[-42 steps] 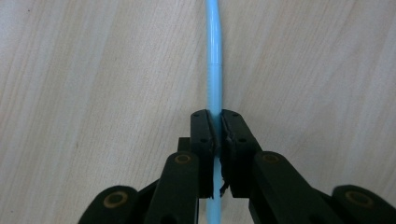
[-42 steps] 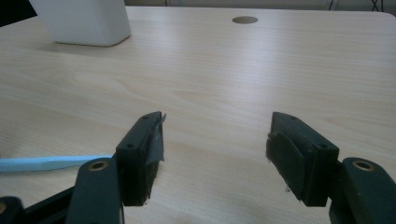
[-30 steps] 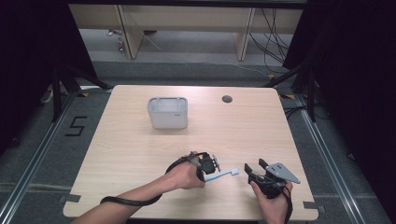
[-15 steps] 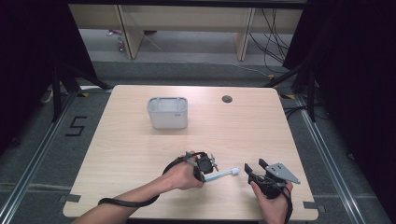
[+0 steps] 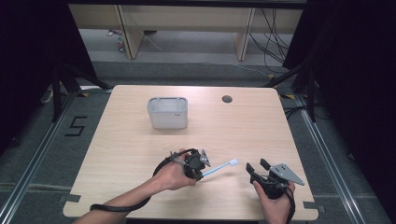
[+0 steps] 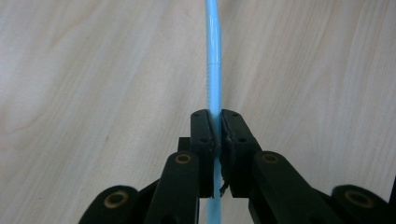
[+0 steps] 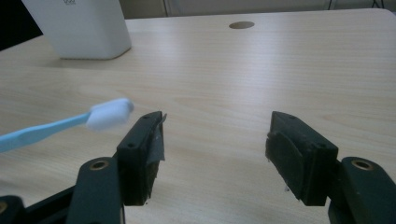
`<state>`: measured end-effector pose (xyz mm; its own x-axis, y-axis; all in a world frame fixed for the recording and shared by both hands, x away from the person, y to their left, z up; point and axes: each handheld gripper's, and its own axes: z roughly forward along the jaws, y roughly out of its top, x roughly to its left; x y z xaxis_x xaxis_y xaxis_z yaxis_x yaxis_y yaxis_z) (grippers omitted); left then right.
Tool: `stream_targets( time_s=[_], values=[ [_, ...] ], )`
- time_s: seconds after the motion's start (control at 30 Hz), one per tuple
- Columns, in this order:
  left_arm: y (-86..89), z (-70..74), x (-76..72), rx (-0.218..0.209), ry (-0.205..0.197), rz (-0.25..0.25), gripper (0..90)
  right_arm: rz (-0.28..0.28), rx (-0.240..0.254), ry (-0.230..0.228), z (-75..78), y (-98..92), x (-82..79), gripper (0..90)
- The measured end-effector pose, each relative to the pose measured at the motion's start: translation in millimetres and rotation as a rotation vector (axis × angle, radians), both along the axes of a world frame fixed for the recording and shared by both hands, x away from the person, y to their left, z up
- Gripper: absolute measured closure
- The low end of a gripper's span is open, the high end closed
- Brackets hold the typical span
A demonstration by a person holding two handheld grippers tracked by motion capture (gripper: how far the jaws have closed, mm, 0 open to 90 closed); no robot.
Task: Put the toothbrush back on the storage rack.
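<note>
A: Pale blue plastic, that handle. It is a toothbrush (image 5: 218, 168), and the left gripper (image 6: 215, 140) has its two black jaws pinched tight on the shaft, near the tail end.

B: Where does the brush sit over the wooden table (image 5: 261, 126)?

A: Near the front edge, about mid-width. In the high view it sticks out from the left gripper (image 5: 198, 164) toward the person's right, slanting slightly away from the person, its white head pointing at the right gripper (image 5: 257, 169). From the right gripper view the white head (image 7: 110, 113) hangs just beside that gripper's left-hand jaw, apart from it.

B: And the right gripper itself?

A: Its jaws stand wide apart with only bare tabletop between them (image 7: 215, 135); it holds nothing. The person's hand (image 5: 275, 205) grips it at the table's front edge.

B: Anything else on the table?

A: A white rectangular holder (image 5: 167, 112) stands upright farther back, well apart from both grippers, and a round cable hole (image 5: 227, 99) lies to its right near the far edge.
</note>
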<state>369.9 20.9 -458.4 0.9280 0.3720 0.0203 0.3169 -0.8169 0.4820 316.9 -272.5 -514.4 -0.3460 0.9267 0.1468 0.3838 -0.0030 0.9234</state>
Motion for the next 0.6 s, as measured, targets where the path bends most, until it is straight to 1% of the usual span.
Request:
stream_targets(
  time_s=[0.03,0.07,0.1,0.13,0.17,0.2,0.23,0.27,0.3,0.33,0.37,0.4,0.43,0.47,0.5,0.53,0.57,0.6],
  values=[
    [2.6,0.5,0.2,-0.016,-0.006,0.003,83.8,0.01,0.021,0.011,0.3,-0.3,-0.4,36.9],
    [7.4,1.9,-0.2,-0.045,-0.015,0.018,83.8,0.018,0.033,0.004,0.0,0.2,0.3,37.0],
    [9.5,1.9,-1.1,-0.075,-0.02,0.034,83.8,0.008,0.033,-0.011,0.9,0.5,0.4,37.2],
    [13.3,3.0,-1.2,-0.097,-0.028,0.036,83.8,0.013,0.065,0.015,2.6,2.7,-1.0,37.5],
    [17.7,4.4,-1.0,-0.113,-0.039,0.035,83.8,0.021,0.074,0.007,3.6,4.2,-1.1,37.9],
    [22.8,5.8,-1.2,-0.131,-0.048,0.039,83.8,0.036,0.069,0.008,5.5,5.0,-1.2,38.3],
    [25.4,5.8,-1.7,-0.157,-0.061,0.049,83.8,0.054,0.088,0.002,6.8,7.4,-1.2,38.7],
    [30.8,6.8,-1.3,-0.173,-0.075,0.045,83.8,0.059,0.083,-0.016,7.9,8.5,-1.0,38.9],
    [33.2,5.6,-2.6,-0.223,-0.079,0.071,83.8,0.064,0.088,0.001,10.5,11.7,-2.5,39.0],
    [36.1,4.9,-3.3,-0.258,-0.091,0.087,83.8,0.073,0.075,-0.002,11.6,13.3,-2.5,39.1],
    [38.7,4.8,-3.6,-0.272,-0.098,0.091,83.8,0.086,0.089,-0.028,11.3,16.1,-1.3,39.1],
    [41.9,4.3,-4.0,-0.304,-0.108,0.099,83.8,0.089,0.102,-0.011,11.7,18.6,-2.2,39.1],
    [45.4,4.1,-4.4,-0.331,-0.115,0.106,83.8,0.098,0.095,-0.019,12.0,19.8,-1.3,39.1],
    [49.1,3.5,-5.1,-0.374,-0.121,0.121,83.7,0.098,0.093,-0.003,12.8,21.5,-2.6,39.1],
    [51.1,2.7,-5.4,-0.404,-0.123,0.132,83.8,0.111,0.085,-0.019,12.1,22.4,-1.3,39.1],
    [55.7,3.2,-4.4,-0.43,-0.156,0.133,83.8,0.099,0.108,0.004,12.4,25.5,-3.0,39.1],
    [58.3,3.4,-3.7,-0.442,-0.164,0.131,83.8,0.112,0.085,-0.017,12.1,24.6,-1.6,39.1],
    [61.3,3.4,-3.4,-0.468,-0.164,0.135,83.7,0.105,0.075,-0.021,12.0,24.9,-1.6,39.1]
  ],
)
